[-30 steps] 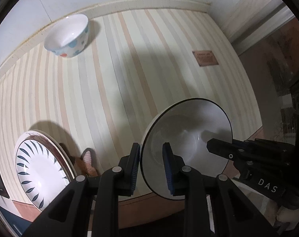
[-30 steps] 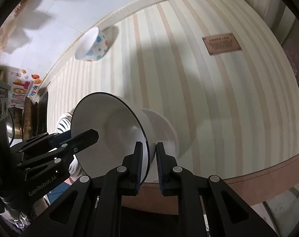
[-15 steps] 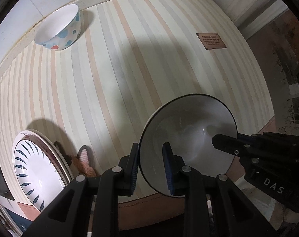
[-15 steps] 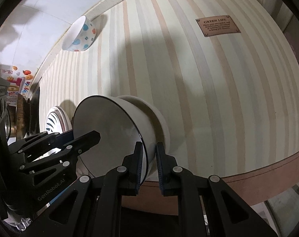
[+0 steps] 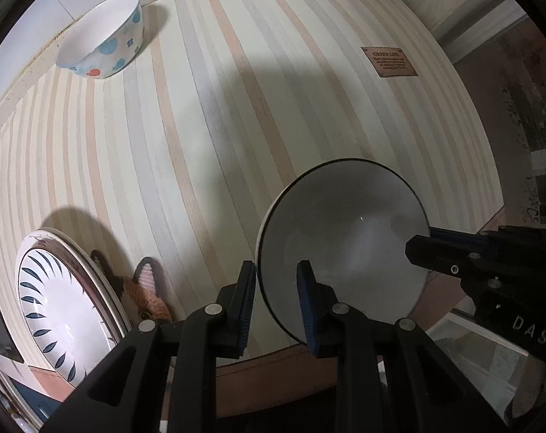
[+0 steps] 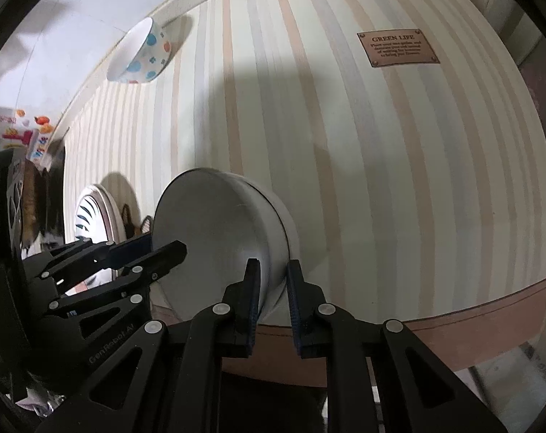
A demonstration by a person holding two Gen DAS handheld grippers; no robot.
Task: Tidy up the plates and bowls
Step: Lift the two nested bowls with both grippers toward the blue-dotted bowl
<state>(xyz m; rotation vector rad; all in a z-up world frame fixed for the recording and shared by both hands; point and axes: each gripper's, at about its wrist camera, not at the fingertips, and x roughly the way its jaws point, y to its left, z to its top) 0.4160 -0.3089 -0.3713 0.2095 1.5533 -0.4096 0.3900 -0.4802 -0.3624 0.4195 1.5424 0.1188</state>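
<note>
Bowl (image 5: 345, 238) near tablecloth (image 5: 208, 126) front edge — open room beyond.

- My left wrist camera sits just behind my left gripper (image 5: 276, 288) and looks almost straight down on the near edge of the striped table (image 5: 237, 126), close to it.
- My right wrist camera sits behind my right gripper (image 6: 274, 290), tilted steeply down and towards the table's far edge, equally close.
- Both views share the white bowl (image 5: 345, 238) at the near edge, seen from opposite sides, and each shows the other gripper.
- Both also catch the dotted bowl (image 5: 103, 43) at the far left edge, the brown label (image 6: 397, 47) far right, and the leaf-pattern plate (image 5: 56, 306) at the near left corner.
</note>
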